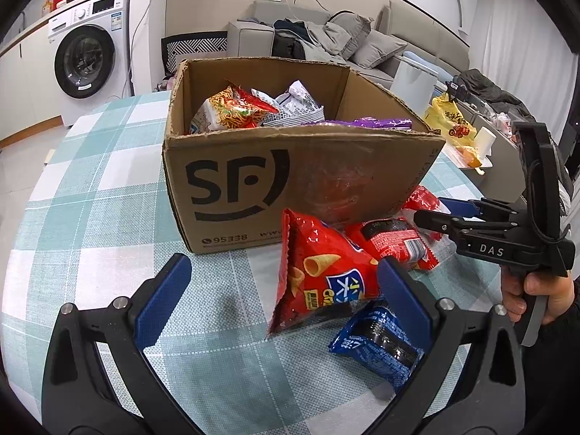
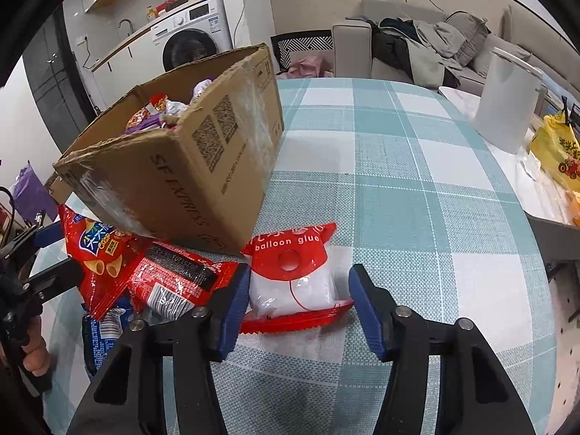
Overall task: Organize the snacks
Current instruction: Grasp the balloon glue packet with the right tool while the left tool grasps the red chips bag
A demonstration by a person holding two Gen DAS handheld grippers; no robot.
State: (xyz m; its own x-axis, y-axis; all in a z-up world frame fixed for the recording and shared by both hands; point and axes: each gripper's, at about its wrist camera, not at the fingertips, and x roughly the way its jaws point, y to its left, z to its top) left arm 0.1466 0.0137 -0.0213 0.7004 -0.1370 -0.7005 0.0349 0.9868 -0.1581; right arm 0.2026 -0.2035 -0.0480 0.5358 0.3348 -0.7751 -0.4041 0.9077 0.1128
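An open cardboard SF box (image 1: 253, 185) holds several snack packs; it also shows in the right wrist view (image 2: 188, 166). In front of it lie a red cone-snack bag (image 1: 319, 272), a flat red pack (image 1: 395, 243) and a blue pack (image 1: 380, 348). My left gripper (image 1: 279, 297) is open, its right finger beside the red bag. My right gripper (image 2: 295, 308) is open around a white and red "balloon glue" pack (image 2: 293, 282) lying on the tablecloth. The right gripper also shows in the left wrist view (image 1: 431, 214).
The table has a teal and white checked cloth (image 2: 398, 188). A white bin (image 2: 507, 98), a yellow bag (image 2: 558, 148) and a sofa (image 1: 326, 36) stand beyond the table's far edge. A washing machine (image 1: 87, 58) stands at the back left.
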